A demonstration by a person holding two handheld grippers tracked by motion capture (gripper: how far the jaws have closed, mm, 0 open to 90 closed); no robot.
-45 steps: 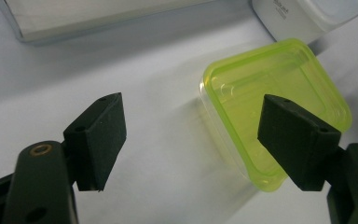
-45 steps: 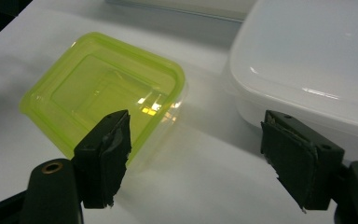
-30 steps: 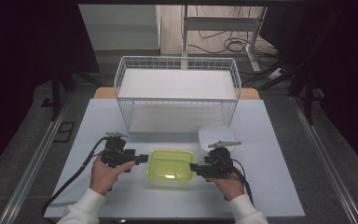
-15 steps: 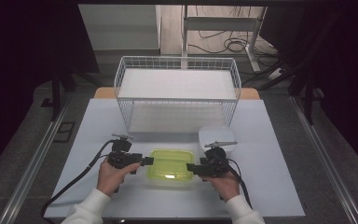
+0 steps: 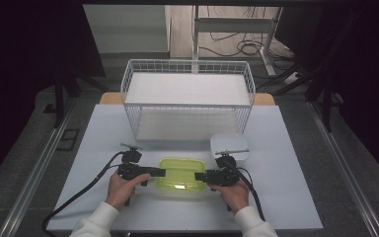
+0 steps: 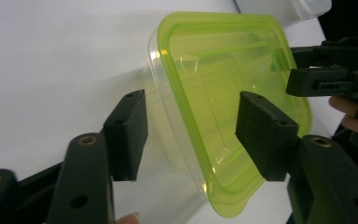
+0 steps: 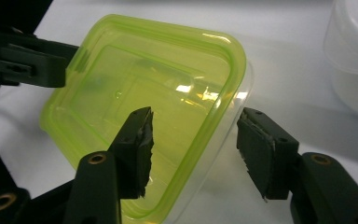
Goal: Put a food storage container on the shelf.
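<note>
High view: yellow-green lidded container (image 5: 180,173) sits flat on the table (image 5: 286,197), just in front of the wire basket (image 5: 187,98), with a white tub (image 5: 229,146) near its far right corner. Left tongs (image 5: 159,172) at the container's left edge, right tongs (image 5: 201,176) at its right edge — one from each side, likely so the box can be steadied or lifted level.

Left gripper view: the left tongs straddle the lid rim, one jaw over the lid, one outside the clear wall; they've just been closing, gap still visible, not yet gripping.

Right gripper view: same for the right tongs — rim between the jaws, closing in, pads apparently not pressing yet. Both released for now.
</note>
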